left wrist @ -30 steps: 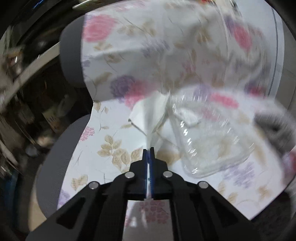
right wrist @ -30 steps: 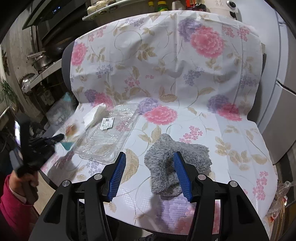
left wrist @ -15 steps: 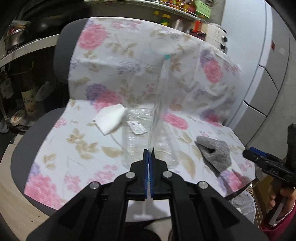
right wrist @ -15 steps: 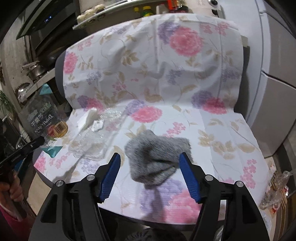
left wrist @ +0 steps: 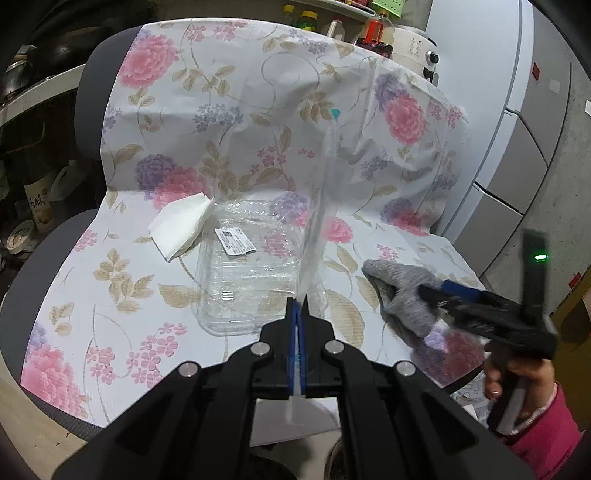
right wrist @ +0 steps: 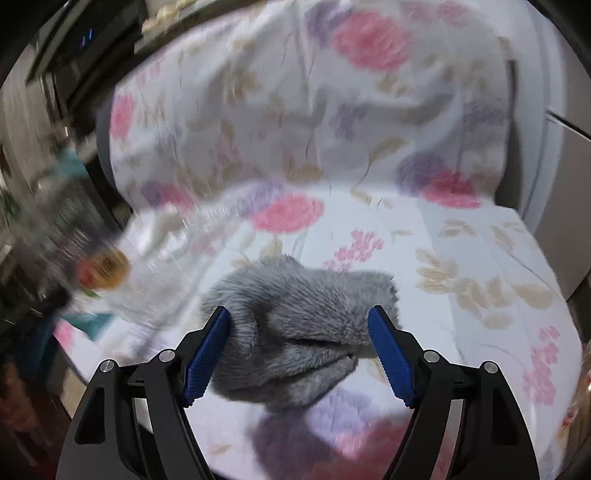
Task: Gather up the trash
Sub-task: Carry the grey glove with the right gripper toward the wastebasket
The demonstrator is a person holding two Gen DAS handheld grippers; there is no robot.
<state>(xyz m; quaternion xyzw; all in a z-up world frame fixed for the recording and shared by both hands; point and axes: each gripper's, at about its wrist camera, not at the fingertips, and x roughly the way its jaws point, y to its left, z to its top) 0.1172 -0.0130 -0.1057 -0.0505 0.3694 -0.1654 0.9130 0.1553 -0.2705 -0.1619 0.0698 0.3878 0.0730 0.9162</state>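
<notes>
My left gripper [left wrist: 297, 314] is shut on a clear plastic bag [left wrist: 321, 192] that stands up edge-on above the chair seat. A clear plastic clamshell tray [left wrist: 251, 273] with a white label and a crumpled white tissue [left wrist: 181, 225] lie on the flowered cloth. A grey fuzzy sock [right wrist: 295, 328] lies near the seat's front right. My right gripper [right wrist: 299, 343] is open, its blue pads on either side of the sock; it also shows in the left wrist view [left wrist: 439, 295]. The right wrist view is blurred.
A flowered cloth [left wrist: 258, 122] covers a grey chair [left wrist: 88, 96]. Bottles and jars [left wrist: 373, 29] stand on a shelf behind. A white fridge [left wrist: 517, 155] is at the right. Pots and clutter [left wrist: 33, 206] fill the left side.
My left gripper has pulled back from the seat with the clear bag in it. My right gripper has moved forward and down so the sock lies between its open fingers.
</notes>
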